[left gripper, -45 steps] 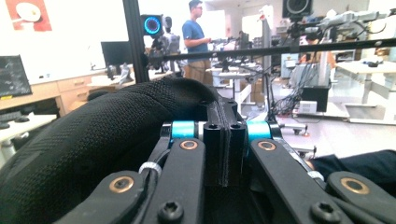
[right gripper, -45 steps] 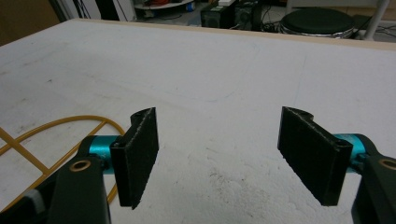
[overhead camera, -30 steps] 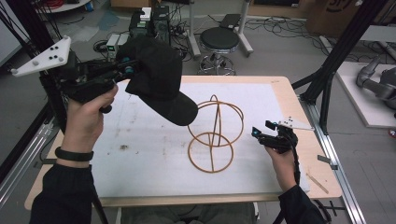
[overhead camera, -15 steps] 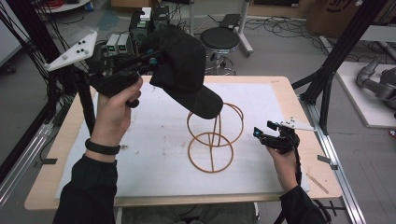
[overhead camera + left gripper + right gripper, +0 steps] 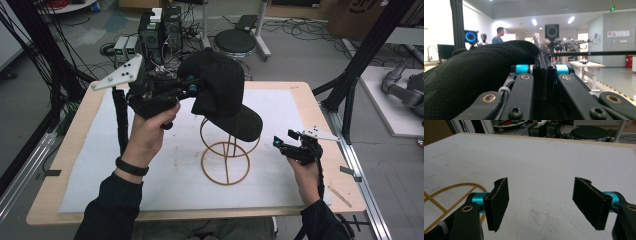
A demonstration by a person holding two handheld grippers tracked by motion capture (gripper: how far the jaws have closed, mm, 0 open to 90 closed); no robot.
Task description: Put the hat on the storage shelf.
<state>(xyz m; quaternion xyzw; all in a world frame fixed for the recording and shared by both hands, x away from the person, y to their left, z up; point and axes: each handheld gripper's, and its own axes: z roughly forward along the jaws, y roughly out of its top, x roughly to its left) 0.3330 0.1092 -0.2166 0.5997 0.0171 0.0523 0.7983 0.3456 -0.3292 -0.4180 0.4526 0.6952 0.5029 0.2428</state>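
A black cap [image 5: 222, 95] hangs over the top of a gold wire stand [image 5: 226, 155] in the middle of the table. My left gripper [image 5: 192, 86] is shut on the cap's back edge and holds it up from the left. In the left gripper view the black fabric of the cap [image 5: 474, 72] bulges at the left, and the left gripper [image 5: 543, 72] has its jaws pressed together on a thin fold of it. My right gripper [image 5: 283, 140] stands open just above the table, to the right of the stand's base. Between the right gripper [image 5: 540, 202] jaws lies only white table cover, with the wire stand's base ring [image 5: 454, 190] at the left.
A white cover [image 5: 280, 175] spreads over the wooden table [image 5: 330, 150]. Behind the table stand a round stool [image 5: 235, 42] and electronics boxes [image 5: 160, 27] with cables. Black frame posts [image 5: 357, 65] rise at the right. A small wooden stick [image 5: 340, 196] lies near the table's right front corner.
My left gripper has carried the cap rightward and forward, from the left of the stand to over its top. The right gripper has stayed in place, open.
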